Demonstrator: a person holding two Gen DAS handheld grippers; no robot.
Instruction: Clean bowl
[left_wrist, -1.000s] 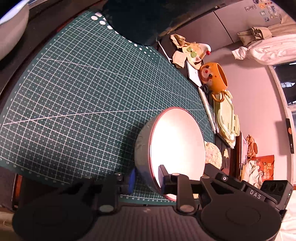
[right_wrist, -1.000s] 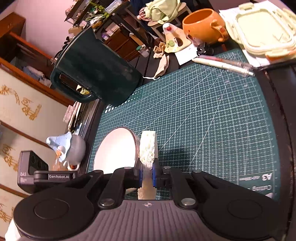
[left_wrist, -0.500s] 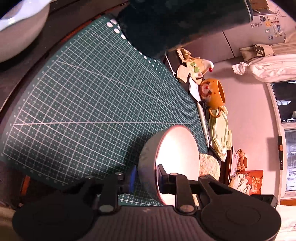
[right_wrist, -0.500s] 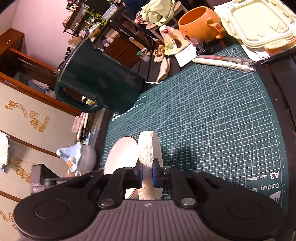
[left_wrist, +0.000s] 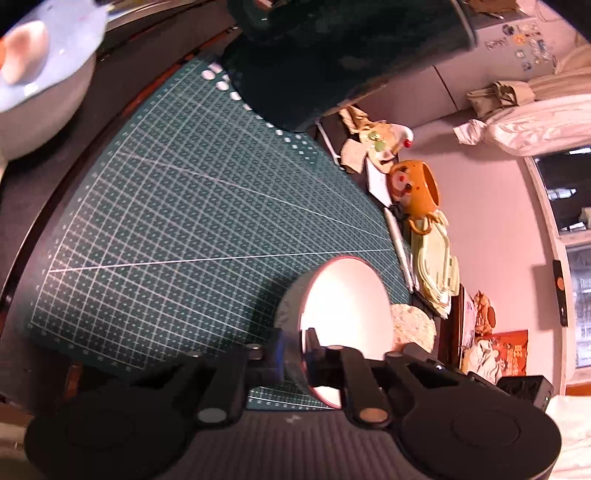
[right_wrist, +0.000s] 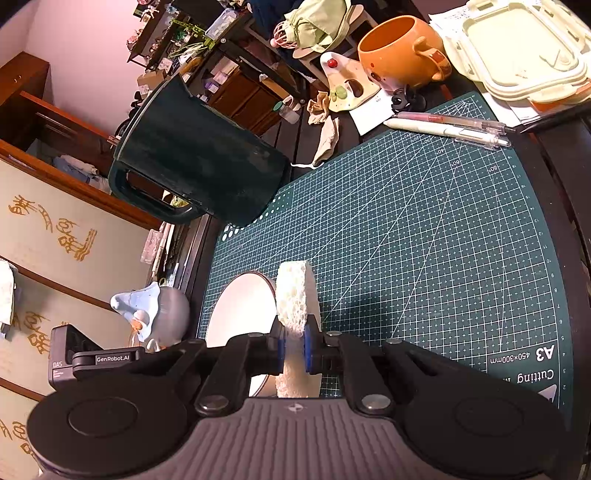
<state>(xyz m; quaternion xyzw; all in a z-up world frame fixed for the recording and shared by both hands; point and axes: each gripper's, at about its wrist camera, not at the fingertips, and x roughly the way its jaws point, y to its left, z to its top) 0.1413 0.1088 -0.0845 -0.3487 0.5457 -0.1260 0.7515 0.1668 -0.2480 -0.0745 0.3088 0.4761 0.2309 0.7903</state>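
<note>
Item: bowl (left_wrist: 343, 317) — my L gripper (left_wrist: 293, 354) clamps its rim, R gripper (right_wrist: 294, 349) pinches sponge (right_wrist: 293, 299) — I'd wipe w/ steady pressure inside.

The cutting mat (right_wrist: 424, 236) reads "A3 450×300mm"; the black device (right_wrist: 74, 360) reads "GenRobot.AI".

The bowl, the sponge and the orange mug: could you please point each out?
bowl (left_wrist: 343, 306), left wrist view, white inside.
sponge (right_wrist: 293, 299), right wrist view, porous edge above the pads.
orange mug (right_wrist: 399, 55), right wrist view, outer wall.
</note>
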